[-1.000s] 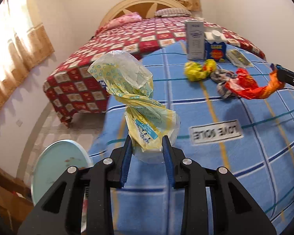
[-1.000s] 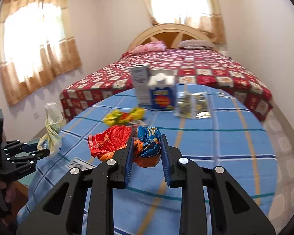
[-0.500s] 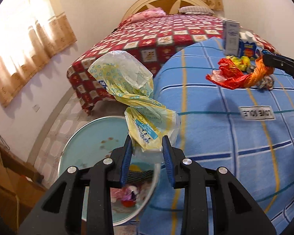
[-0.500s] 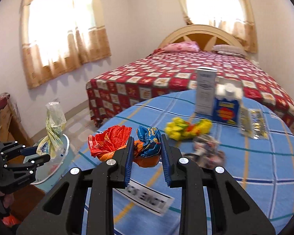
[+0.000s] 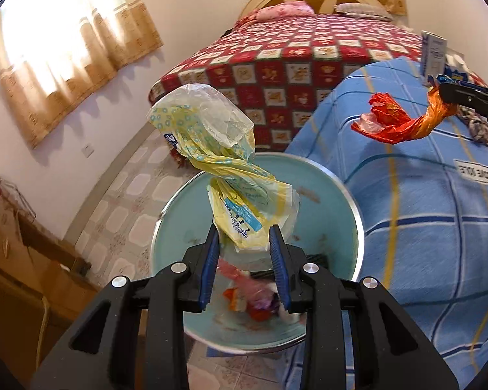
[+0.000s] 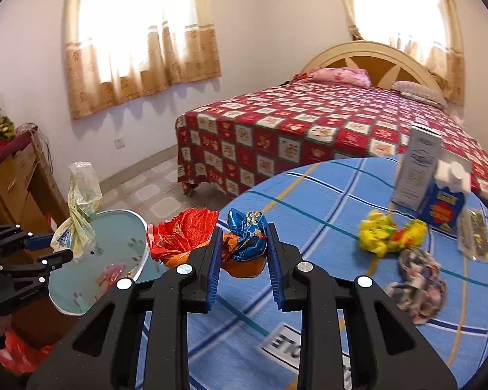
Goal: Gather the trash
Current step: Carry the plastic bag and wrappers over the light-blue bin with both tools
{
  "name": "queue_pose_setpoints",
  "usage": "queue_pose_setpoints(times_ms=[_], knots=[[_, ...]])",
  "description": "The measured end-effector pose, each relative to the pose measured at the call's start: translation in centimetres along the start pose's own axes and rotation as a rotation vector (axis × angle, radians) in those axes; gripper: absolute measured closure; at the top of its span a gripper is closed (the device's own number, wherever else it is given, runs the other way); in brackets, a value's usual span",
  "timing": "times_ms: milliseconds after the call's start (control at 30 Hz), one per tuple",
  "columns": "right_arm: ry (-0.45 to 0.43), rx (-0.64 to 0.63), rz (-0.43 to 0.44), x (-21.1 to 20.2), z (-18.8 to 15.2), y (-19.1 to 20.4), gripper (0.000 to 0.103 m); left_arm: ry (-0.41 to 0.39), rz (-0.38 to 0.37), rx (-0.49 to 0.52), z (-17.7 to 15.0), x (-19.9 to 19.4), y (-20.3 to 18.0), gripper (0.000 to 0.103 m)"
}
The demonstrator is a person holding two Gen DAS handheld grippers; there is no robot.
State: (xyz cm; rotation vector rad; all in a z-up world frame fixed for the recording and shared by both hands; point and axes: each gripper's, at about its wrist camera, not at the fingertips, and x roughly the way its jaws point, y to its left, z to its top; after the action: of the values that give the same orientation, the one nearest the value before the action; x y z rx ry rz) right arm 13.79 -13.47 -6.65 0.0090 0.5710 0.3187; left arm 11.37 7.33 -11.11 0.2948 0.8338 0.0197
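Observation:
My left gripper [image 5: 244, 243] is shut on a twisted yellow and clear plastic bag [image 5: 218, 156], held right over a round teal bin [image 5: 341, 195] with scraps of trash at its bottom. My right gripper [image 6: 242, 253] is shut on a crumpled red, orange and blue snack wrapper [image 6: 244, 234], over the near edge of the blue checked tablecloth [image 6: 325, 201]. In the left wrist view that wrapper [image 5: 397, 123] hangs at the upper right. In the right wrist view the left gripper [image 6: 45, 250], the yellow bag [image 6: 78, 208] and the bin [image 6: 120, 227] are at the left.
On the table lie a yellow wrapper [image 6: 387, 234], a grey crumpled wrapper [image 6: 416, 276], a flat clear packet [image 6: 475, 234], a white carton [image 6: 418, 169] and a blue carton [image 6: 445, 201]. A bed with a red patterned cover [image 6: 309, 126] stands behind. A wooden cabinet [image 6: 13, 178] is at the left.
Both grippers swung left off the table. The left one with its yellow bag now hangs over the teal bin; the right one with its wrapper has moved to the table's edge near the bin.

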Motion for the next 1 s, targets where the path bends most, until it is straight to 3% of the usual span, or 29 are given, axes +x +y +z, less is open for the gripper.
queue_pose_setpoints(times_ms=[533,1000], knots=[[0.013,-0.081,0.079,3.0,1.1,5.7,0.076,0.023,0.041,-0.043,-1.9,-0.2,3.8,0.072],[0.019,-0.116,0.098,3.5,1.2,7.6,0.076,0.032,0.051,-0.061,-2.4,0.2,4.8,0.072]])
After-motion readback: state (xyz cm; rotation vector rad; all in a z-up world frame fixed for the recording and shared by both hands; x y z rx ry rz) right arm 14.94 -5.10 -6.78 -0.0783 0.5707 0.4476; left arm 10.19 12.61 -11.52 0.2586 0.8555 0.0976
